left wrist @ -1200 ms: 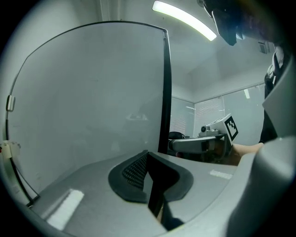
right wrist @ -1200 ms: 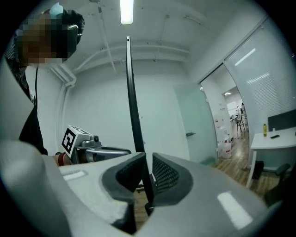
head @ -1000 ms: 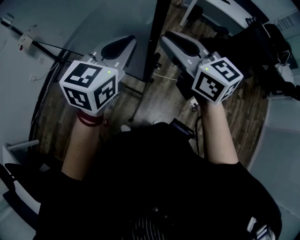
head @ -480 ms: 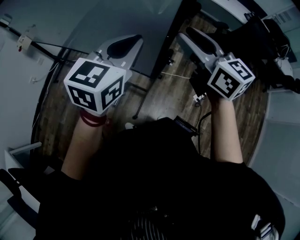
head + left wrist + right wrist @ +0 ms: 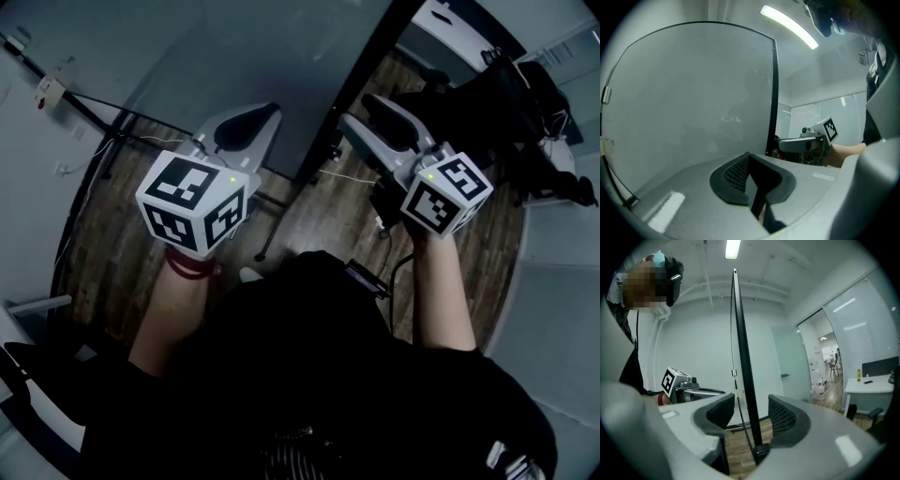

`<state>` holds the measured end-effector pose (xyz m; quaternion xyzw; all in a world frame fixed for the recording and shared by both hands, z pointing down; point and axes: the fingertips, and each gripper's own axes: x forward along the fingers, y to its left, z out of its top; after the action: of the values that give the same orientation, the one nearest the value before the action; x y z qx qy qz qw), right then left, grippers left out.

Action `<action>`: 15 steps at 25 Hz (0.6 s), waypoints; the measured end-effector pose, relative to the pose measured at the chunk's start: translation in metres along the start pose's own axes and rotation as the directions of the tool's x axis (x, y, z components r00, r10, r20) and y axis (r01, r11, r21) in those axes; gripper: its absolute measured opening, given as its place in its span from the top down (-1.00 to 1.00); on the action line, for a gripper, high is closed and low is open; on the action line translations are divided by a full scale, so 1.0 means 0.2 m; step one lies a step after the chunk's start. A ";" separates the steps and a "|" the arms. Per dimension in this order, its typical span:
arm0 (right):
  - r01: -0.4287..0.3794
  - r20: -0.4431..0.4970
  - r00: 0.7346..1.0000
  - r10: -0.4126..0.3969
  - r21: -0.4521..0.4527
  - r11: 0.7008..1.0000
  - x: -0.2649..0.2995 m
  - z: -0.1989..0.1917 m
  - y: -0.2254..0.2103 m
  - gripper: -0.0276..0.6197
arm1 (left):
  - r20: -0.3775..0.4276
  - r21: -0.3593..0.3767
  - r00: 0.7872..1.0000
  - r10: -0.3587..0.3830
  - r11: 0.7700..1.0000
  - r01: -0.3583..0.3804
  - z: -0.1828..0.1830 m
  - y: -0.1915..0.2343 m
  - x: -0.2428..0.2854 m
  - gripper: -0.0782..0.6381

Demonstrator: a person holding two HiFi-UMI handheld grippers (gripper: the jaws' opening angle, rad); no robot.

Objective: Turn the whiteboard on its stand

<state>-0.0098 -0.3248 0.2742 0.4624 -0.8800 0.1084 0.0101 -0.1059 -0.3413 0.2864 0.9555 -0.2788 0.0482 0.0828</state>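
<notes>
Standing upright on the wood floor (image 5: 319,202), the whiteboard (image 5: 234,56) shows me its black edge, which runs down between my two grippers. My right gripper (image 5: 375,117) has its jaws spread, and the board's edge rises in the gap between the pads, touching neither. My left gripper (image 5: 246,122) points at the board's grey face, jaws pressed together on nothing.

Whiteboard (image 5: 281,75) runs off the head view's top edge; its lower end dips behind the right gripper (image 5: 751,416). On the left gripper (image 5: 754,183), the jaw gap sits in shadow, unreadable.
</notes>
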 end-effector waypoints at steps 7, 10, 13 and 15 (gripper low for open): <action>-0.114 -0.011 0.993 0.114 -0.033 0.993 0.09 0.05 0.01 0.18 | 0.002 -0.016 0.995 0.098 0.995 -0.098 0.03 0.01 0.05 0.79; -0.166 -0.048 0.985 0.163 -0.071 0.984 0.15 0.03 0.04 0.16 | 0.011 -0.030 0.988 0.155 0.988 -0.155 0.05 0.02 0.07 0.79; -0.217 -0.056 0.975 0.213 -0.070 0.974 0.19 0.04 0.05 0.16 | 0.017 -0.044 0.978 0.206 0.978 -0.205 0.05 0.02 0.10 0.79; -0.237 -0.059 0.971 0.233 -0.074 0.969 0.21 0.04 0.04 0.16 | 0.013 -0.047 0.973 0.230 0.972 -0.229 0.04 0.00 0.12 0.79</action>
<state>-0.0406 -0.3558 0.2697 0.3514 -0.9316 0.0846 0.0380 -0.0846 -0.3558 0.2827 0.9152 -0.3892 0.0422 0.0958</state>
